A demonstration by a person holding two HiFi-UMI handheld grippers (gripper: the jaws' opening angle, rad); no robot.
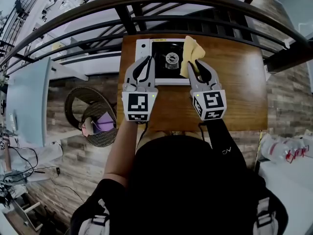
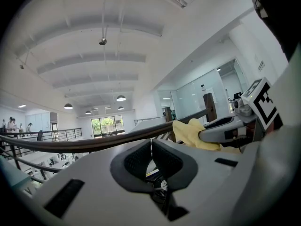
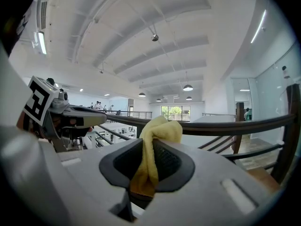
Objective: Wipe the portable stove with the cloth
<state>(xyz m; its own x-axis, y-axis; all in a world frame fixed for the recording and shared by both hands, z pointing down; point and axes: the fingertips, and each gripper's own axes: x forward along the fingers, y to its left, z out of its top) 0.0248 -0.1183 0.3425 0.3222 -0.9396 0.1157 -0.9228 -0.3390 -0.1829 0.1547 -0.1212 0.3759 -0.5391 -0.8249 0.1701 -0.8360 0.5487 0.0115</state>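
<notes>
Right hand-held gripper (image 1: 195, 65) clamps the yellow cloth (image 1: 190, 50) above the portable stove's (image 1: 144, 50) right edge; left hand-held gripper (image 1: 144, 65), closed on nothing, hovers over its left side; lowering the cloth flat should wipe best.

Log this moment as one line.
left tool: shut, empty | right tool: shut on cloth | cloth over right edge of stove | contact: unclear

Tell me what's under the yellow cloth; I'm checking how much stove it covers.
The yellow cloth, clamped in the right claw, overlaps the portable stove's right end. The burner shows beside it; the stove part beneath is hidden.
</notes>
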